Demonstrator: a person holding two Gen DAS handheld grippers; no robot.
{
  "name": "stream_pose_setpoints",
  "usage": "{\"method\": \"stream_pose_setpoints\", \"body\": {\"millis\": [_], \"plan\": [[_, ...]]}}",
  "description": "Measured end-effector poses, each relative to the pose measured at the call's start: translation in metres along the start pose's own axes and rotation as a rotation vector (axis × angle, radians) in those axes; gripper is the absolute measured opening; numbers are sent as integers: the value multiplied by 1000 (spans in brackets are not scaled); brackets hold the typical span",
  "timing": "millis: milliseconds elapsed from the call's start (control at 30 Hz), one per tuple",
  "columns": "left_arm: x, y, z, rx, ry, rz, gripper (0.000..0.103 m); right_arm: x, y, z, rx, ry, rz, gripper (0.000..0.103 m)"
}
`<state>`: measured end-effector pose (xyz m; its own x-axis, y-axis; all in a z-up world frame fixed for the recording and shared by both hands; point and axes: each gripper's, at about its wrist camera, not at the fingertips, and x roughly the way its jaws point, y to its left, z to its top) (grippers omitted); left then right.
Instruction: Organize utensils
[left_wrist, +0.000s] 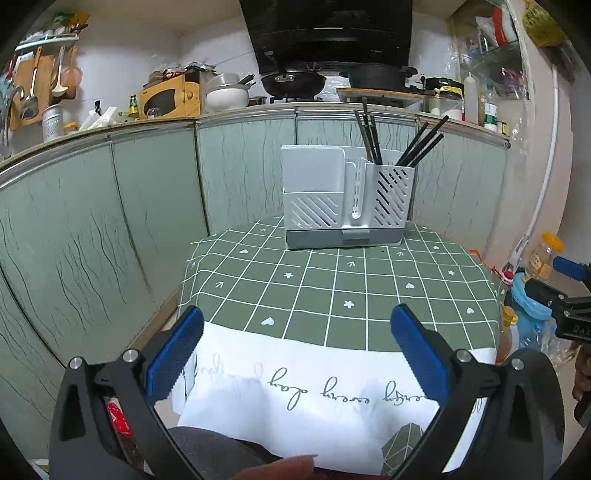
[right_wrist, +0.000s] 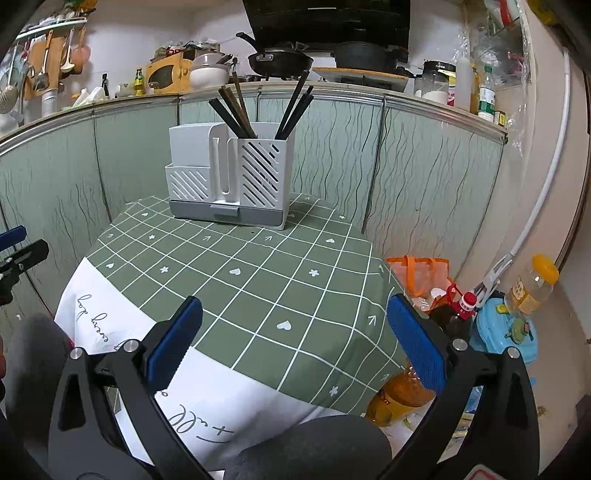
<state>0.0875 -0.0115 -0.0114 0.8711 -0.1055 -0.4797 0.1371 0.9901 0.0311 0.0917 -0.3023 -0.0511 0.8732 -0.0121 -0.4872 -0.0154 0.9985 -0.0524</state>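
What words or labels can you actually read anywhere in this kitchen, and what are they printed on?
"every day": cursive print on the white border of the tablecloth, upside down in the left wrist view; the words beside it are cut off by the gripper fingers.
Bottle labels on the counter: too small to read.
Label on the yellow-capped jar: blurred.
Lettering on the right gripper body: partly cut off, unreadable.

Green checked tablecloth (right_wrist: 258, 280), black pans (left_wrist: 293, 83) on the stove, yellow microwave (left_wrist: 170, 98), oil bottles (right_wrist: 399, 391) on the floor.

utensil holder (left_wrist: 347, 206) at table's (left_wrist: 332, 295) far edge, chopsticks (left_wrist: 373, 142) in its right compartment, cabinets (left_wrist: 147, 206) behind
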Motion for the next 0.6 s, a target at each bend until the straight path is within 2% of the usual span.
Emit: {"method": "stream_pose_setpoints", "body": {"millis": [200, 600], "plan": [[0, -3, -3, 8, -4, 3, 99, 0, 0, -1, 13, 11, 5, 96], [4, -6, -2, 4, 48, -7, 99, -1, 1, -3, 15, 26, 14, 96]]}}
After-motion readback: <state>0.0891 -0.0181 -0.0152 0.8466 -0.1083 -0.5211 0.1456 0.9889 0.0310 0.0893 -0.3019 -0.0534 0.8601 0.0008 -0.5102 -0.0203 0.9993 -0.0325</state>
